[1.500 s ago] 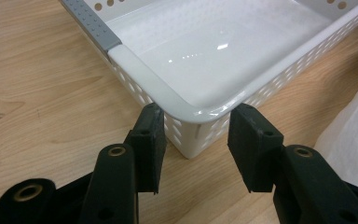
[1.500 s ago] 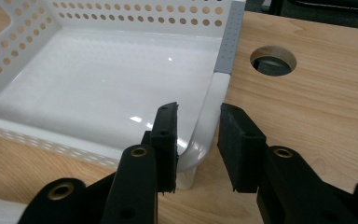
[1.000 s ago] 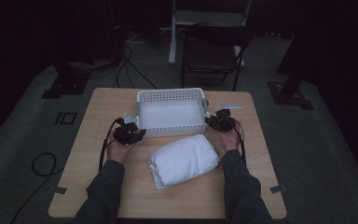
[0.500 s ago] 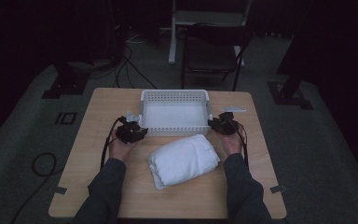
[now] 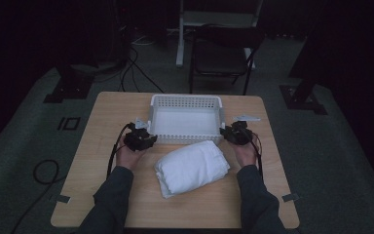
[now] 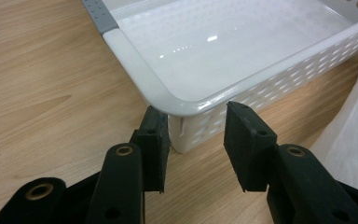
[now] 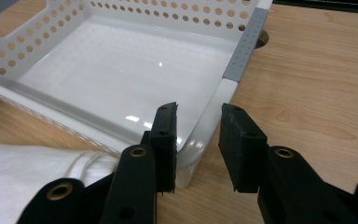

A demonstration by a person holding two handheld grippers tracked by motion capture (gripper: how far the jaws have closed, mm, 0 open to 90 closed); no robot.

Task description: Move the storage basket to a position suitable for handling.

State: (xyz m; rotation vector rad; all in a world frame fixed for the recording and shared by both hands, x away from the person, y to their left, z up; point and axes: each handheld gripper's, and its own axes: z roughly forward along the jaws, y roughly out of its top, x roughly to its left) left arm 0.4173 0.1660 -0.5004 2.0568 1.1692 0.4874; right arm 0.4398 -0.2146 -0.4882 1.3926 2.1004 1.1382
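Observation:
A white perforated basket (image 5: 186,101) stands empty at the middle of the wooden table (image 5: 102,161). A folded white towel (image 5: 192,165) lies just in front of it. My left gripper (image 5: 148,139) is at the basket's near left corner. Its jaws are open and straddle that corner (image 6: 186,105), about level with the rim. My right gripper (image 5: 227,132) is at the near right corner. It is open too, with one jaw over the inside and one outside the rim (image 7: 205,126). The towel (image 6: 354,116) (image 7: 28,168) shows at the edge of both gripper views.
Grey handle strips (image 7: 244,44) mark the basket's short sides. A dark chair (image 5: 221,53) and a white frame (image 5: 209,19) stand on the floor beyond the table. Cables (image 5: 44,170) lie on the floor at the left. Bare wood (image 7: 317,70) flanks the basket.
Both grippers have edged in onto the basket's near corners. The basket seems to have shifted slightly to the right. The towel has not moved.

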